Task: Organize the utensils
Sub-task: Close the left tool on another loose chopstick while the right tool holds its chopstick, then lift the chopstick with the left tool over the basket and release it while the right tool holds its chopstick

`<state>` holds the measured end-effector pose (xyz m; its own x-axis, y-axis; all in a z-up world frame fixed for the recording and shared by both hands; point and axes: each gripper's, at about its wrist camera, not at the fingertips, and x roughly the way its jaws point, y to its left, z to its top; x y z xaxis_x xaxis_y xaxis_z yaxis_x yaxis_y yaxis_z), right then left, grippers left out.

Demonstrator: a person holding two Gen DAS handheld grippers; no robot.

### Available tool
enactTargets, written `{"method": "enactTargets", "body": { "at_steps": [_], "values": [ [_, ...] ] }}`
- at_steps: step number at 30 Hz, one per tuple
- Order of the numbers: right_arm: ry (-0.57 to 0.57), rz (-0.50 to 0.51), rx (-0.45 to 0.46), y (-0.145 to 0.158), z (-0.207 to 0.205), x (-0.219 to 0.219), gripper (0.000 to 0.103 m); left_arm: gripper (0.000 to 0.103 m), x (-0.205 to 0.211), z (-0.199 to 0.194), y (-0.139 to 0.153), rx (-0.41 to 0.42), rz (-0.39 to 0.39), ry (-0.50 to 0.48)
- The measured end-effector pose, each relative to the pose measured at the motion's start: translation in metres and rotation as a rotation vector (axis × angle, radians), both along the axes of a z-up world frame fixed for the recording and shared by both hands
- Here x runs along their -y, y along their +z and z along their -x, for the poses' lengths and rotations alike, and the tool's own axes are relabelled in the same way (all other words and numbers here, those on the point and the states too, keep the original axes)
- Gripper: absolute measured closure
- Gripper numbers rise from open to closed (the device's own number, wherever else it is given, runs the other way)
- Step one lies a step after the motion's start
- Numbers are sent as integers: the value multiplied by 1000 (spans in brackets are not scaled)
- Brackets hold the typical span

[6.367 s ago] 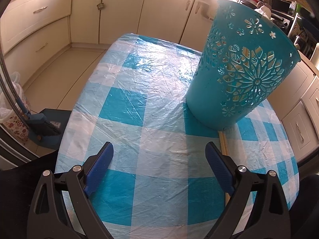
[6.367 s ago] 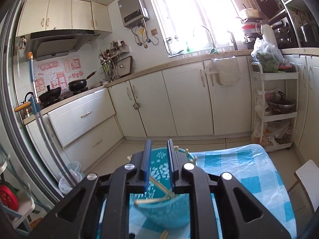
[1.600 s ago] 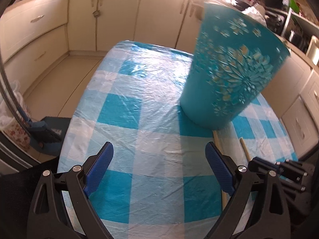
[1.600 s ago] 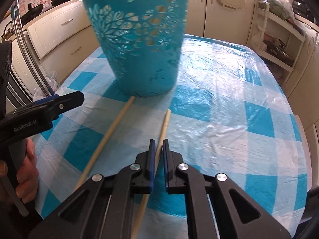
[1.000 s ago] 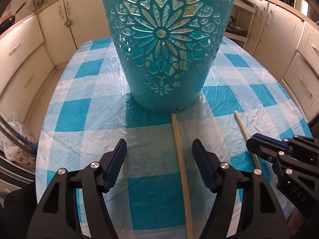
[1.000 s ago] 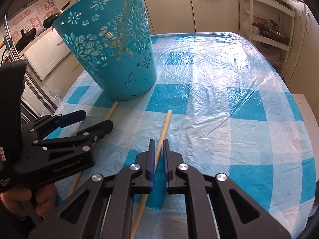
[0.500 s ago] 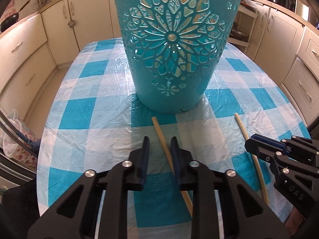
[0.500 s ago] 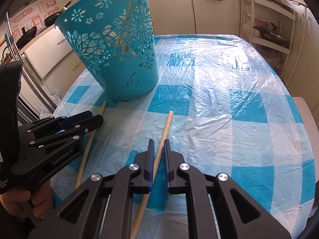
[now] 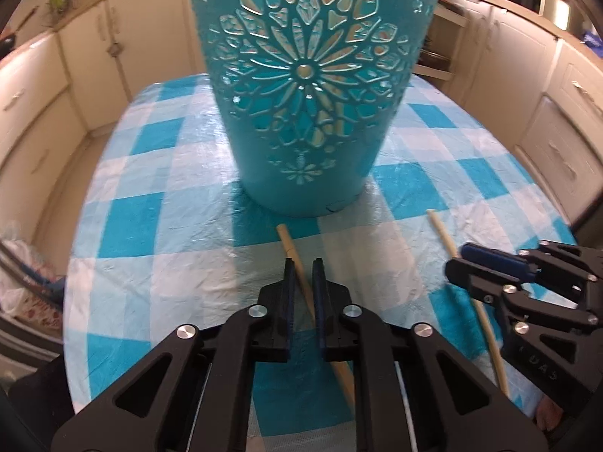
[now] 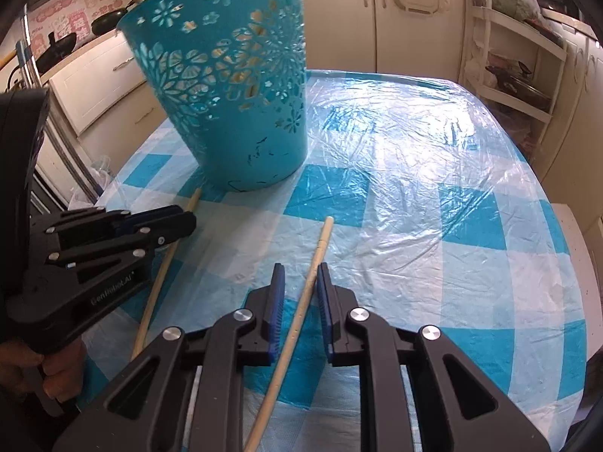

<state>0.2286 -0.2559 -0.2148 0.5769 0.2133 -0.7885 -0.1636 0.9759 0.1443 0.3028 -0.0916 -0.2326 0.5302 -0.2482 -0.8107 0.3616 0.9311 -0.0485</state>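
Two long wooden chopsticks lie on the blue-checked tablecloth in front of a teal cut-out basket (image 9: 312,86), also seen in the right wrist view (image 10: 233,86), with more sticks inside it. My left gripper (image 9: 302,269) is shut on the left chopstick (image 9: 290,245), also visible from the right wrist (image 10: 166,263). My right gripper (image 10: 299,275) straddles the right chopstick (image 10: 320,245) with its jaws slightly apart; that stick shows in the left wrist view (image 9: 441,229) too. My right gripper (image 9: 458,260) appears at the right there, and my left gripper (image 10: 188,216) appears at the left of the right wrist view.
The table (image 10: 433,188) is covered in crinkled clear plastic over the checked cloth. Cream kitchen cabinets (image 9: 83,67) surround it. A white shelf rack (image 10: 516,64) stands beyond the far right edge. A white stool edge (image 10: 576,241) sits at the right.
My left gripper has closed fully onto the left chopstick and moved closer to the basket. My right gripper's jaws have opened slightly around the right chopstick.
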Motion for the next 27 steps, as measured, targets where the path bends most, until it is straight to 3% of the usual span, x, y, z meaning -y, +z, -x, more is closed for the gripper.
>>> {"method": "enactTargets", "body": {
  "at_steps": [7,17,27],
  "values": [
    [-18,-14,-3,0,-2,3,87,96,-6,-6,1,-33,-3,-7],
    [-13,2,4,-1,-2,1,87,96,6,-1,0,9,-88,3],
    [-9,29,11,-1,-1,-4,86,98,-6,14,1,-15,-34,41]
  ]
}}
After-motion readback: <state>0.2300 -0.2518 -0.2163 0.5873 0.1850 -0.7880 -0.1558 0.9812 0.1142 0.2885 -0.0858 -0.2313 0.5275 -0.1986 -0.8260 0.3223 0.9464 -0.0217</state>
